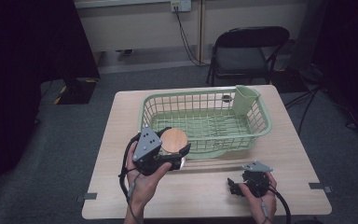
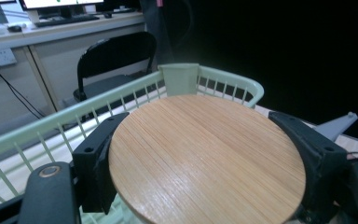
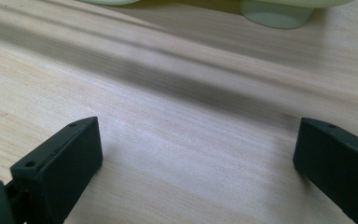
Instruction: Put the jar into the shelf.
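Gripping the round bamboo lid [image 2: 205, 163] by its rim, my left gripper [image 1: 175, 149] holds it at the green basket's [image 1: 261, 128] 7 o'clock; stiff, light, slick-faced, I judge. Right gripper [image 3: 196, 154] gapes wide, holding nothing

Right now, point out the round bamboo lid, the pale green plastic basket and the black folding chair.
Round bamboo lid [image 2: 205, 163], left gripper view, middle of its top face.
Pale green plastic basket [image 1: 261, 114], high view, its right rim.
Black folding chair [image 1: 242, 58], high view, its seat.

The wooden lid [image 2: 205, 161] hides whatever is beneath it and is cut off below.
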Demonstrator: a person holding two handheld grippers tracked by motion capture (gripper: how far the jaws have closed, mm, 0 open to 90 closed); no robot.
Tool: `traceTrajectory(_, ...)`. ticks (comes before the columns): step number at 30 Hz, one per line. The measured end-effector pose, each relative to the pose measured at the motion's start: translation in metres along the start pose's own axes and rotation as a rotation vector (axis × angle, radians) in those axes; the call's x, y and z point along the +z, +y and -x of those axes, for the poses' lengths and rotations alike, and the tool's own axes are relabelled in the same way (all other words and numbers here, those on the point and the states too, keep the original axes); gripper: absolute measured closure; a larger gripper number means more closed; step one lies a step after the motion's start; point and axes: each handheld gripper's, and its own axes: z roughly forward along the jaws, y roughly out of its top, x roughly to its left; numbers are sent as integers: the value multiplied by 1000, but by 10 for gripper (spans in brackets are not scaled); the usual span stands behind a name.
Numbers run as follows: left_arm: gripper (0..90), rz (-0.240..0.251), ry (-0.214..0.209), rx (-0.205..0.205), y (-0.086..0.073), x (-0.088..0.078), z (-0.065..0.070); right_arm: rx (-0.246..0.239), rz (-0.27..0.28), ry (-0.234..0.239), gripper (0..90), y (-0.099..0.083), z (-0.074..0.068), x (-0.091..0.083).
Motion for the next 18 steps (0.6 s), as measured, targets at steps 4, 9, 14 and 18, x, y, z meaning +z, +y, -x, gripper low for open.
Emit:
traceTrajectory(4,242,17,-4,4,12,2,-4,0,0,0,2,0,0,0)
traceTrajectory(9,242,24,-8,11,26,7,-9,0,0,0,2,0,0,0)
traceTrajectory(14,242,23,-15,23,39,14,-15,0,0,0,2,0,0,0)
traceTrajectory(18,242,25,-28,27,49,20,-20,0,0,0,2,0,0,0)
